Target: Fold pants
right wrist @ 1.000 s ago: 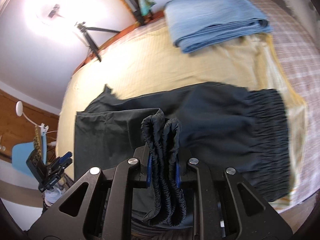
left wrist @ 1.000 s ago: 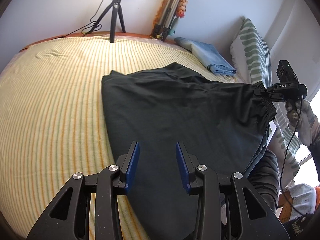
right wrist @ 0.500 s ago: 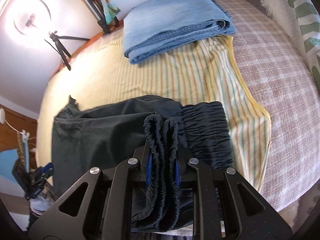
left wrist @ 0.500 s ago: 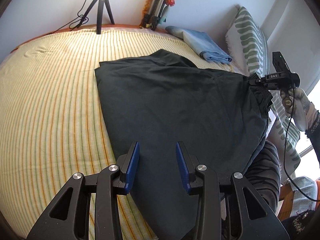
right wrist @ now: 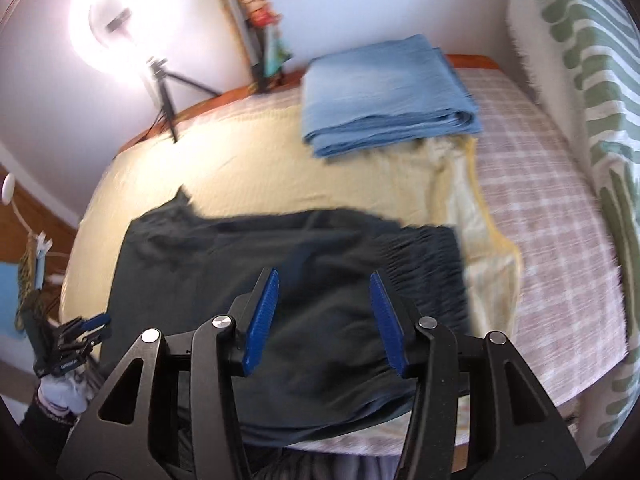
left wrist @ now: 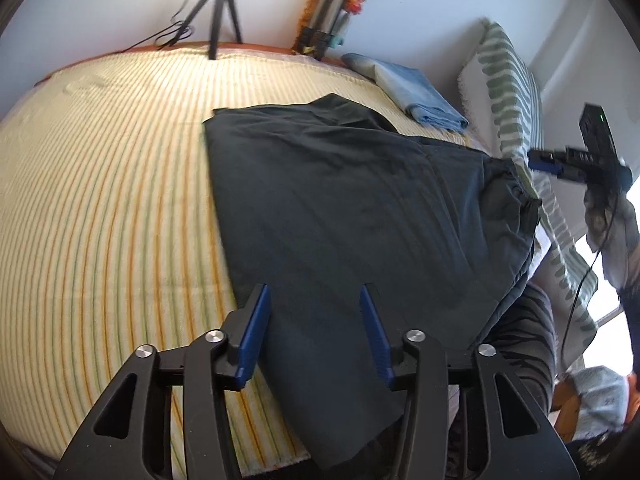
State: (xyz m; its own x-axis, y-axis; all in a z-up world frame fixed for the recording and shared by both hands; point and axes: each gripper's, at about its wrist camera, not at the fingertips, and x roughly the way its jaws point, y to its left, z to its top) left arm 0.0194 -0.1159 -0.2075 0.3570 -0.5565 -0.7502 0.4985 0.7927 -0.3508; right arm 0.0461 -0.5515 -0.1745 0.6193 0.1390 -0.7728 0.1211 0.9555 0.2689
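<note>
Bed: a bed covered by a yellow striped blanket (left wrist: 100, 200), with a pink checked sheet (right wrist: 552, 264) showing past the blanket's right edge.
Tripod: a black tripod (left wrist: 220, 12) stands at the far edge of the bed, left of centre; in the right wrist view it carries a lit ring light (right wrist: 116, 20).
Left gripper: the left gripper (left wrist: 314, 320) hovers over the near edge of the bed, pointing down at the cloth. Its blue-padded jaws stand apart and have just been opening – nothing is between the pads, only the pants lying below.
Pants: dark pants (left wrist: 352, 208) lie spread flat on the blanket, reaching from the middle of the bed to its near edge, where part of the fabric hangs over. The gathered elastic waistband (right wrist: 428, 256) lies toward the blanket's right edge.
Folded jeans: a folded pair of light blue jeans (right wrist: 384, 92) sits at the far right corner of the bed, well apart from the pants.
Right gripper: the right gripper (right wrist: 324, 312) is above the waistband end of the pants. Its jaws stand apart and have just been opening – the waistband looks released, though this view is blurred.
Pillow: a white pillow with green markings (left wrist: 516, 92) stands along the bed's right side.
</note>
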